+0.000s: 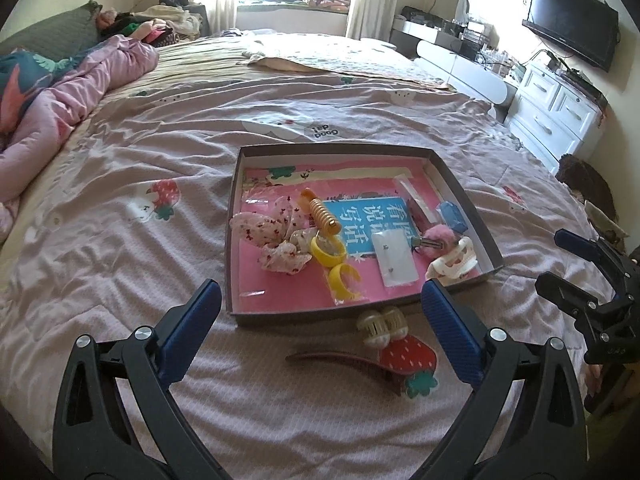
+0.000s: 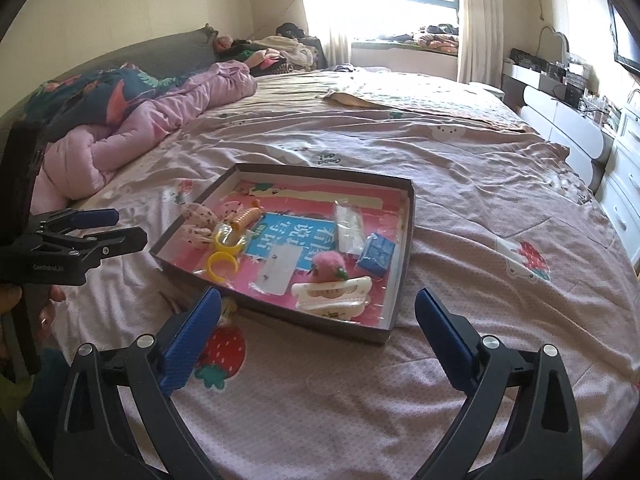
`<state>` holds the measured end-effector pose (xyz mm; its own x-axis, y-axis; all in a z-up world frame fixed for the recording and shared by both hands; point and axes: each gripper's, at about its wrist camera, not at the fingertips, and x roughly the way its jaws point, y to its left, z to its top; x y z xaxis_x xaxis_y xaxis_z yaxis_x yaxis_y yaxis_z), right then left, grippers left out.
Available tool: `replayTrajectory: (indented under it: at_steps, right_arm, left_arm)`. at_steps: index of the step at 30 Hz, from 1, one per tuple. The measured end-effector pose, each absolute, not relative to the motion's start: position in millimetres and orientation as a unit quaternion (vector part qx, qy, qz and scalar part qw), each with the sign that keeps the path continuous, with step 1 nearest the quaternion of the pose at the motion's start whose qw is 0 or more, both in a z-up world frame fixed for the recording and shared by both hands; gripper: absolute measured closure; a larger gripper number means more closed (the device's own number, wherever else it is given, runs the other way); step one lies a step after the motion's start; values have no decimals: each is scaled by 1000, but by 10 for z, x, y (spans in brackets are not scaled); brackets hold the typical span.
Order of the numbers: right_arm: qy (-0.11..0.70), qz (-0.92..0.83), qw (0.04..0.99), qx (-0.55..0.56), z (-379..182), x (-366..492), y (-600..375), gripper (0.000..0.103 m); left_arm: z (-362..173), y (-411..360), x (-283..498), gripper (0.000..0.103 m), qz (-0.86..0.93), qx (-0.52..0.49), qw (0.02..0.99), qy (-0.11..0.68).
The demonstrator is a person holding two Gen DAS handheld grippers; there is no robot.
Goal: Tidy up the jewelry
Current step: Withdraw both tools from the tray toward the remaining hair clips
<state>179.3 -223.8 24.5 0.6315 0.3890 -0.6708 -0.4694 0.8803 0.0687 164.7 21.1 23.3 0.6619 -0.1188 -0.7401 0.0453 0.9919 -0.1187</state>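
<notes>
Hair clips (image 1: 452,262) in box (image 1: 320,151); strawberry clip (image 1: 404,358) before it.

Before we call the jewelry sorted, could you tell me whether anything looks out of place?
Yes: two hair accessories lie on the bedspread just outside the tray's near edge: a strawberry hair clip and a pale claw clip. Everything else sits inside the tray.
</notes>
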Motion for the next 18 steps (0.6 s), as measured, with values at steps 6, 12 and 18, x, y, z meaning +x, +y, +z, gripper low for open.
replayTrajectory:
  at_steps: [6, 12, 18]
  right_arm:
    - [358, 247, 898, -62, 226, 1692, -2185, 8]
    - [363, 255, 894, -67, 174, 1614, -2124, 8]
    - [372, 267, 886, -76, 69, 1531, -2029, 8]
  left_arm:
    - [206, 237, 1505, 11, -40, -46, 910, 409]
    - [144, 291, 1403, 11, -33, -49, 908, 414]
    - [59, 343, 1302, 11, -26, -53, 905, 421]
